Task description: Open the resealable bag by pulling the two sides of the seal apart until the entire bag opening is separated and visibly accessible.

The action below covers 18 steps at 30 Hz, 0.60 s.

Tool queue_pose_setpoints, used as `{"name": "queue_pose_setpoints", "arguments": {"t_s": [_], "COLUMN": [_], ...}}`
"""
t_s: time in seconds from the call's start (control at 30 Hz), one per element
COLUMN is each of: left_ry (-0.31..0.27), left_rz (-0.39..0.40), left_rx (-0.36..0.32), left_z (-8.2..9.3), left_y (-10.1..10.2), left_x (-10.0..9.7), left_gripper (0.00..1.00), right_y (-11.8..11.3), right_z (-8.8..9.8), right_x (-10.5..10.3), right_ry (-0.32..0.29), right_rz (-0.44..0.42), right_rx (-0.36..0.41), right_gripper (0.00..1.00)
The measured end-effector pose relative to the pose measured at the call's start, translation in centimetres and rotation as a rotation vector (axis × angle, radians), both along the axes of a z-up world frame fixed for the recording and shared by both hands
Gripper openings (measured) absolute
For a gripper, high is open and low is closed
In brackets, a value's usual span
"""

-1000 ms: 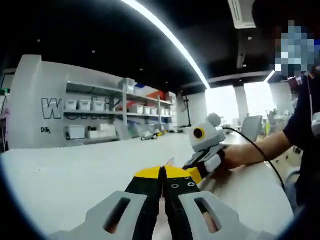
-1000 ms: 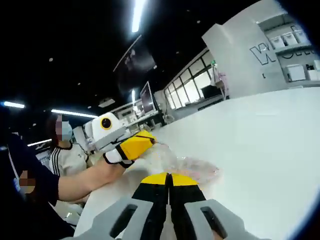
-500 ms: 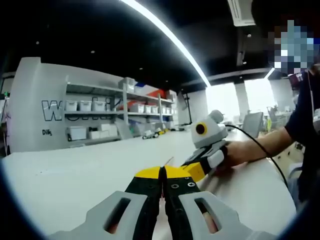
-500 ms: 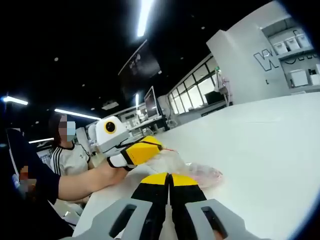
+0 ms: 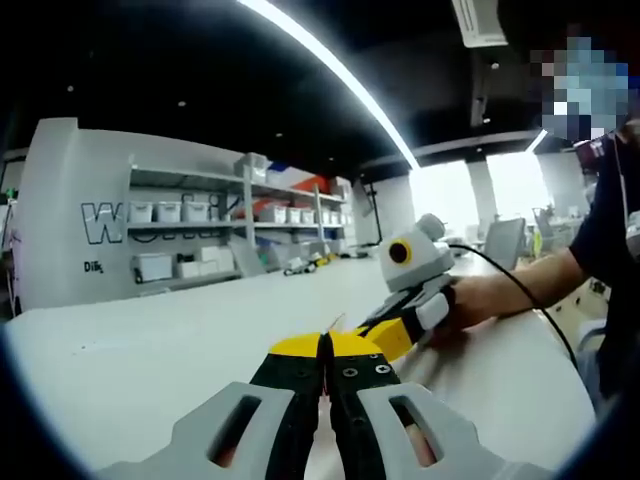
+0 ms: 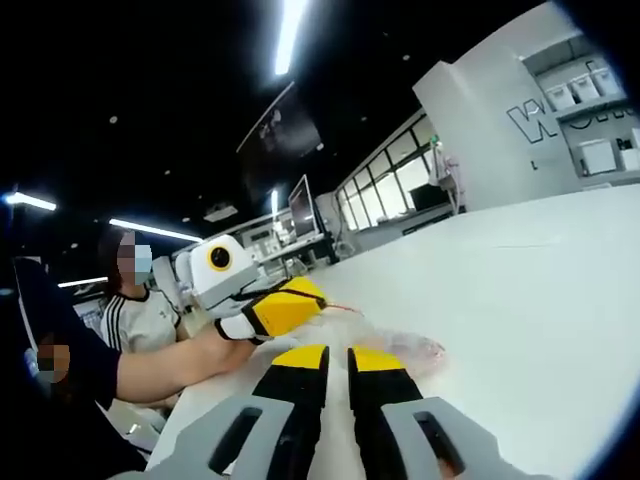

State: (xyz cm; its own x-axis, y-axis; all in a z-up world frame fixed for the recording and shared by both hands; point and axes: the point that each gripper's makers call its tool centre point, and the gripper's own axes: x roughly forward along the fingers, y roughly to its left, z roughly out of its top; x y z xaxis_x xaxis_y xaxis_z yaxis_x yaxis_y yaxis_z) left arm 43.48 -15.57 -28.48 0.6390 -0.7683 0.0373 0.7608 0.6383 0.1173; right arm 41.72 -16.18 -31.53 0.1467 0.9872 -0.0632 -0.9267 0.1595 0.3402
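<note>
Right jaws have just parted; left still clamped at the seal

On the white table [image 6: 540, 290] the clear resealable bag [image 6: 385, 345] lies just ahead of the right gripper [image 6: 338, 358], whose jaws, pressed together half a second ago, now stand a narrow gap apart and hold nothing I can make out, so that side of the seal looks released and the opening unfinished. The left gripper [image 5: 325, 345] keeps its jaws closed; whether film is pinched there, I cannot tell.

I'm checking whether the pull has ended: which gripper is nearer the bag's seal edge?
Left. The left gripper sits shut at the resealable bag seal edge; the right gripper has parted just short of it.
</note>
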Motion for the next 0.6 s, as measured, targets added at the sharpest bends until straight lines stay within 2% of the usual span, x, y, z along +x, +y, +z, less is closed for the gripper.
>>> {"name": "queue_pose_setpoints", "arguments": {"t_s": [0.33, 0.6], "left_ry": [-0.007, 0.023], "left_rz": [-0.014, -0.038], "left_rx": [0.019, -0.012], "left_z": [-0.24, -0.36], "left_y": [-0.47, -0.65], "left_x": [-0.22, -0.36], "left_gripper": [0.00, 0.00], "right_y": [-0.16, -0.32], "right_z": [0.52, 0.84], "right_x": [0.14, 0.39], "right_ry": [0.017, 0.033], "right_rz": [-0.004, -0.006], "right_rx": [0.030, 0.053], "right_gripper": [0.14, 0.10]}}
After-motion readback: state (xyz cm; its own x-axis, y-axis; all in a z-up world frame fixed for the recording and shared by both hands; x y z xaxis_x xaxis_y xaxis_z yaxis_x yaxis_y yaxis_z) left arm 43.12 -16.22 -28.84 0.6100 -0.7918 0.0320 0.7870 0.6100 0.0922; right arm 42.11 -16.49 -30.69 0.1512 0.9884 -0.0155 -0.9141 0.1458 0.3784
